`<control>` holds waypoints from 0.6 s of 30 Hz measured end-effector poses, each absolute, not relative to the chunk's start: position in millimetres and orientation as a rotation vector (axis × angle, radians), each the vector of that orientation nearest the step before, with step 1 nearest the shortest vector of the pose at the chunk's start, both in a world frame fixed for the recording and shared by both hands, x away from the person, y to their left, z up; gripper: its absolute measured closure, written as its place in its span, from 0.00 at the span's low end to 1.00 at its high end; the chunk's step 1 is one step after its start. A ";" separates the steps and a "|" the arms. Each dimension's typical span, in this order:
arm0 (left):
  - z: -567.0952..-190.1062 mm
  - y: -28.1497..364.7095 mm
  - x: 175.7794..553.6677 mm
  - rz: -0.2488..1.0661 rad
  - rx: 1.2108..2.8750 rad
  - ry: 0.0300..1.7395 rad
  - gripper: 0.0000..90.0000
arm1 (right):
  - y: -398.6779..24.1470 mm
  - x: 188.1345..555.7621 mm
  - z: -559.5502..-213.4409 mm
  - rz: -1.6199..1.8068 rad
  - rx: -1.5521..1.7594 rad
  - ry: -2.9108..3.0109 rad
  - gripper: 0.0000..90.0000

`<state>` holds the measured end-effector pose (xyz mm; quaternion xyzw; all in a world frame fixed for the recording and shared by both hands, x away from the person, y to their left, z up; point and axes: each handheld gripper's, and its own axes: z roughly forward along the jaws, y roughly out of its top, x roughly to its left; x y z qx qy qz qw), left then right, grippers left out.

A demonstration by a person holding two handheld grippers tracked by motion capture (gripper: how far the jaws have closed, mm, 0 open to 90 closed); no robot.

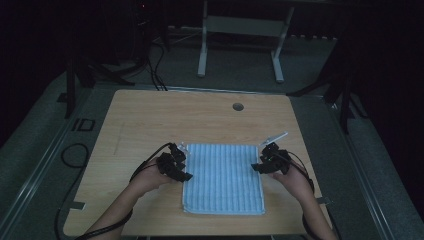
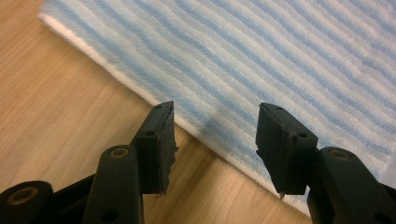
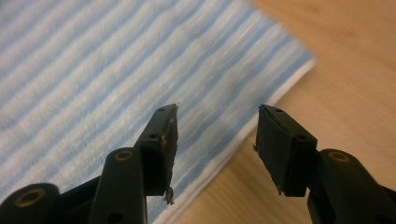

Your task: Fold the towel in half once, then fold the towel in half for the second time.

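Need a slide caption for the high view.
Two open grippers, left and right, flank a striped blue towel lying flat on the table.

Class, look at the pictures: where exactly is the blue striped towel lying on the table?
In the high view the blue striped towel lies flat on the near half of the wooden table, between the left gripper at its left edge and the right gripper at its right.

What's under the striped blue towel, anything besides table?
The striped blue towel lies flat on the wooden table, with bare wood at its edges. No bulge shows, but whatever sits beneath its middle is covered. Left gripper and right gripper hover open over its side edges.
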<state>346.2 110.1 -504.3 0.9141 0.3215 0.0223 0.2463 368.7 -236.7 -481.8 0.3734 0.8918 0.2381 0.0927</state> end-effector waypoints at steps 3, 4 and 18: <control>-497.5 113.7 353.1 0.087 2.482 0.903 0.50 | -243.1 376.5 -472.5 0.724 1.113 2.633 0.53; -495.4 114.2 355.7 0.101 2.477 0.909 0.49 | -244.5 379.8 -470.2 0.730 1.115 2.638 0.53; -477.5 115.6 422.0 0.187 2.414 1.000 0.47 | -252.0 443.4 -461.0 0.678 1.167 2.614 0.51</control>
